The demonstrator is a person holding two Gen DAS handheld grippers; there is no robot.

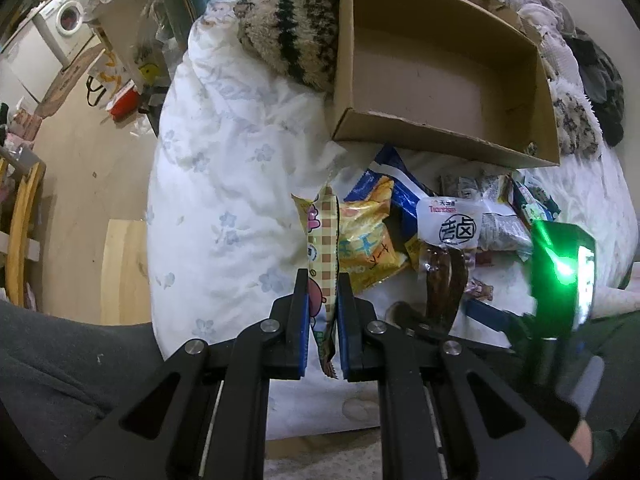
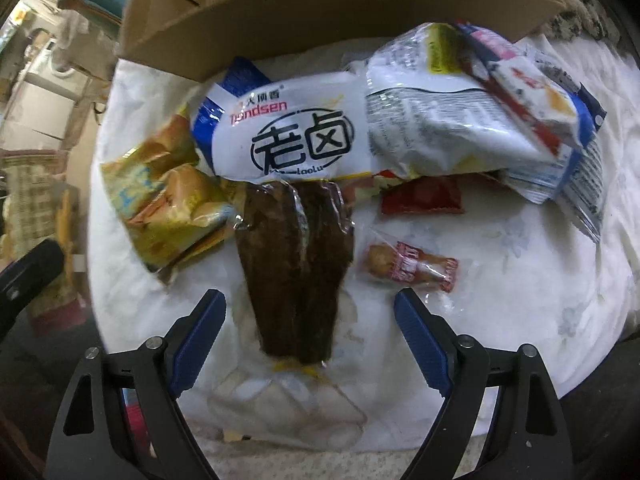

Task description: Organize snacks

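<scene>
My left gripper is shut on a checkered yellow snack packet with a pink cartoon, held edge-on above the bed. Beyond it lies a pile of snacks with a yellow bag and a white packet of brown meat strips. An empty cardboard box lies tilted behind the pile. My right gripper is open, its jaws on either side of the lower end of the meat packet. A small red-wrapped snack, a yellow bag and white bags lie around it.
The snacks lie on a white floral quilt. A striped fuzzy blanket lies by the box. The bed edge drops to a wooden floor on the left. The right gripper's body with a green light shows in the left wrist view.
</scene>
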